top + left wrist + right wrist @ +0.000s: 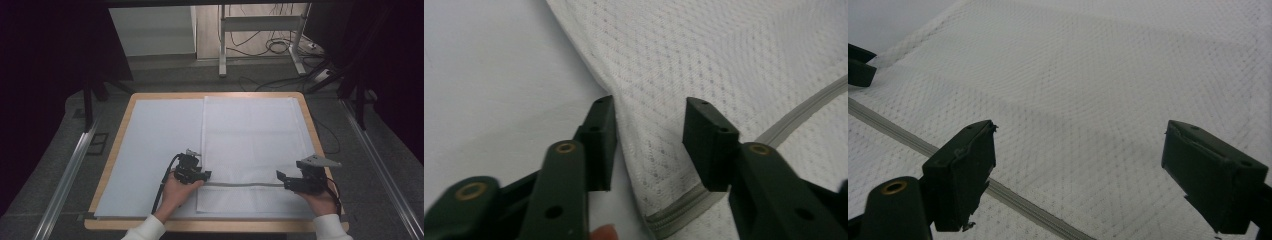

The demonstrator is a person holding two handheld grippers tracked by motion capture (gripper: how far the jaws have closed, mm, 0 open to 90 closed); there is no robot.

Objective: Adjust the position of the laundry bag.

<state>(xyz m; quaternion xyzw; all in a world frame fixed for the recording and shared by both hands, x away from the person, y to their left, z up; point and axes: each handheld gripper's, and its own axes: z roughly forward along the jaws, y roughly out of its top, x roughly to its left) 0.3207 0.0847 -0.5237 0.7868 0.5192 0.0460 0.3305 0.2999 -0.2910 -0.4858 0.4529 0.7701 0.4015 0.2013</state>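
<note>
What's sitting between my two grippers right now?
In the high view, the white mesh cloth lies between the left gripper and the right gripper, with its grey zipper band running across that stretch. Nothing else.

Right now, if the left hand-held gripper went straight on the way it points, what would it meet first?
Most likely the left edge of the white mesh cloth: the left hand-held gripper has its jaws apart astride that raised edge, near the grey zipper strip. Depth is hard to judge.

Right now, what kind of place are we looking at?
Probably a lab or recording workshop: a wooden table under a fixed camera, loose cables on the floor, and a metal frame stand behind.
</note>
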